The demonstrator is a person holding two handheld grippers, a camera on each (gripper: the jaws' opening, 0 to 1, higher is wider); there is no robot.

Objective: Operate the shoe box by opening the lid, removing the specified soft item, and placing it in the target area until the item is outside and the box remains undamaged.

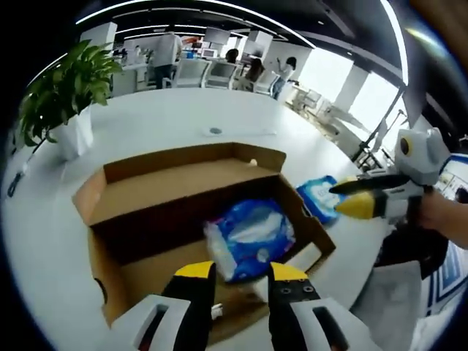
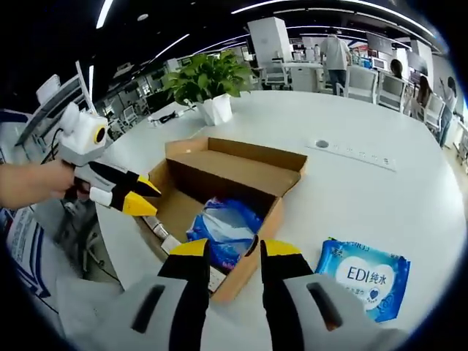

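Brown cardboard shoe box (image 2: 219, 190) lid up, 1 blue wipes pack (image 2: 365, 276) out on white table (image 2: 351, 183), crinkly blue plastic bag (image 1: 250, 238) inside; left gripper (image 1: 241, 272) & right gripper (image 2: 228, 248) both gape, empty.

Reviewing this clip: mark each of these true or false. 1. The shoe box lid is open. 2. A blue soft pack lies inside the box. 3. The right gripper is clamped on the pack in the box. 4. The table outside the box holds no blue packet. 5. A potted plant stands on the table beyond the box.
1. True: the shoe box has its lid folded back.
2. True: a blue soft pack lies inside the box.
3. False: the right gripper is open and holds nothing; the pack lies loose beyond its tips.
4. False: a blue wipes packet lies on the white table beside the box.
5. True: a potted plant stands past the box.
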